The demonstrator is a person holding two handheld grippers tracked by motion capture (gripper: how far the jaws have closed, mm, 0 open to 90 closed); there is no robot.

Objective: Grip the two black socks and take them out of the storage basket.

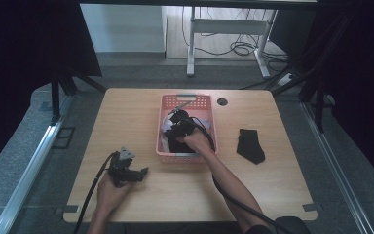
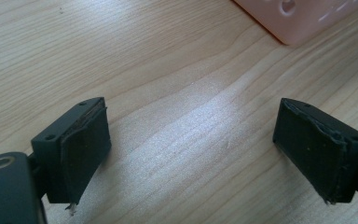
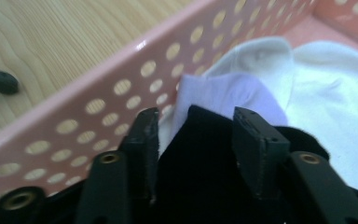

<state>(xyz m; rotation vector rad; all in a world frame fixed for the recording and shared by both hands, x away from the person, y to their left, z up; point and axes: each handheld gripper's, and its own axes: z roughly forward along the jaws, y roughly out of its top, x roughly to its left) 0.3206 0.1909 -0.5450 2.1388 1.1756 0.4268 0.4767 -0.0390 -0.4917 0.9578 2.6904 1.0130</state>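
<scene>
Desk [image 1: 141,117] layout as we see it from the high view: a pink basket [image 1: 209,105] stands at centre, and a second black sock [image 1: 250,145] lies flat to its right, well apart from it.

We hold the right gripper [image 1: 179,126] inside the basket, tilted down into the pile. In the right gripper view, its jaws straddle a black sock [image 3: 200,158] that lies on top of the pile, near the perforated pink wall [image 3: 121,88]. The jaws stand at a middling gap, with the black fabric between them. We cannot tell whether the pads [image 3: 254,144] press on the fabric, since they are dark against dark cloth. A lilac sock [image 3: 219,93] lies just beyond the black one, and white socks [image 3: 326,88] lie beside it, deeper in the basket.

We hold the left gripper [image 1: 143,171] low over the desk, near the front left corner of the basket, pointing right. In the left gripper view, its jaws stand wide apart over bare wood, with nothing between the pads [image 2: 86,149]. A corner of the basket [image 2: 298,21] shows at the top edge of that view.
</scene>
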